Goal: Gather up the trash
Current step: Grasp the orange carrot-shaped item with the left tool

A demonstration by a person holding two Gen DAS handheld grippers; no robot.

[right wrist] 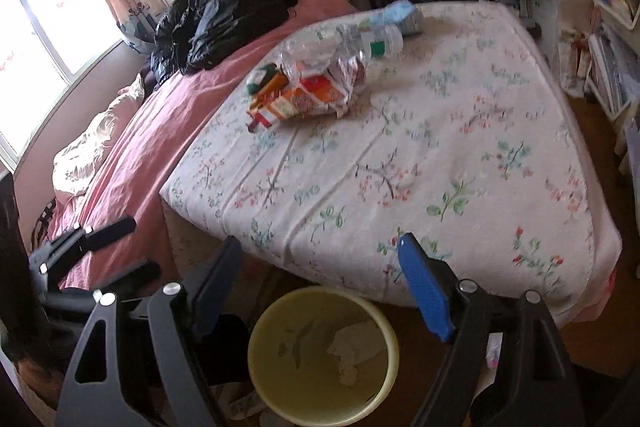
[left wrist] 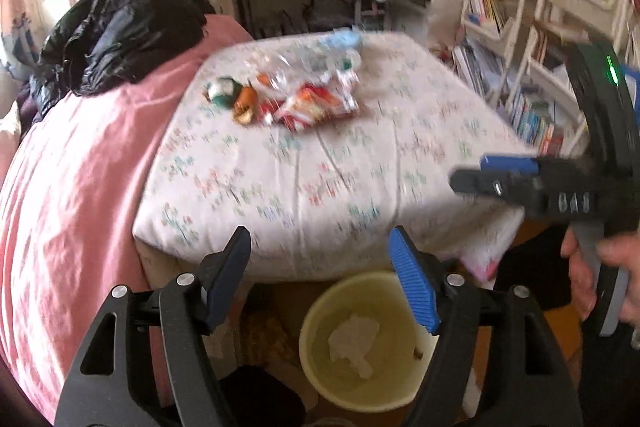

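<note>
Blurred red-orange snack wrappers (right wrist: 304, 99) on bed (right wrist: 440, 163), print unreadable

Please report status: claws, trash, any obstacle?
Left claw open, empty. Right claw open, empty. Tissue in bin; wrappers, bottle remain on bed. Nothing in the way.

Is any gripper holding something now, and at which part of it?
Nothing is held. The left gripper and right gripper are both open and empty above the bin.

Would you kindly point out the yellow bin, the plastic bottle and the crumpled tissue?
yellow bin (right wrist: 256, 367): right wrist view, left rim.
plastic bottle (right wrist: 340, 45): right wrist view, clear body.
crumpled tissue (left wrist: 354, 343): left wrist view, its middle.
</note>
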